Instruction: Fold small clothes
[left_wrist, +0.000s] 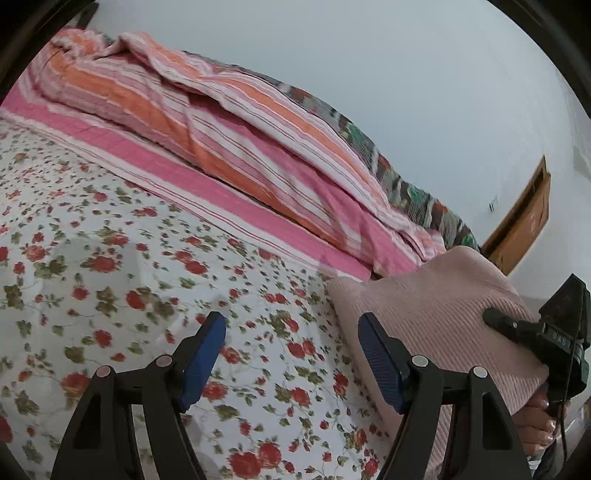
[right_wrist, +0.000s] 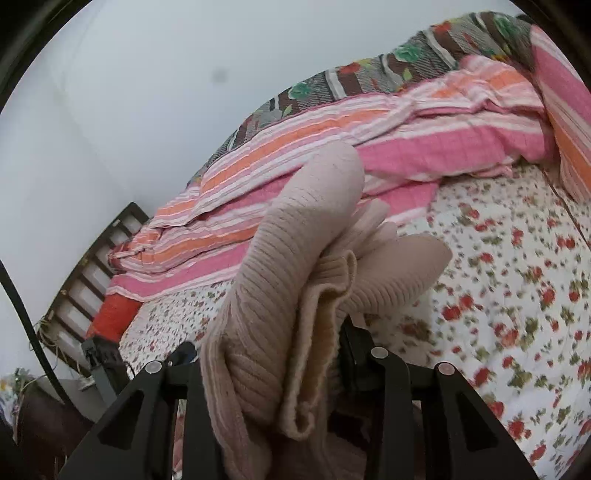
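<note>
A pale pink ribbed knit garment (left_wrist: 436, 314) lies folded over at the right of the floral bed sheet (left_wrist: 122, 280). My left gripper (left_wrist: 291, 354) is open and empty, with blue pads, just left of the garment. My right gripper (left_wrist: 498, 325) shows in the left wrist view, its finger lying on the garment. In the right wrist view the garment (right_wrist: 280, 302) is bunched between the right gripper's fingers (right_wrist: 269, 369) and drapes over them, hiding the pads.
A pink, orange and white striped quilt (left_wrist: 229, 122) lies crumpled along the far side of the bed by a white wall. A dark floral blanket (right_wrist: 354, 74) lies behind it. A dark slatted bed frame (right_wrist: 92, 266) and a wooden door (left_wrist: 524, 221) are at the edges.
</note>
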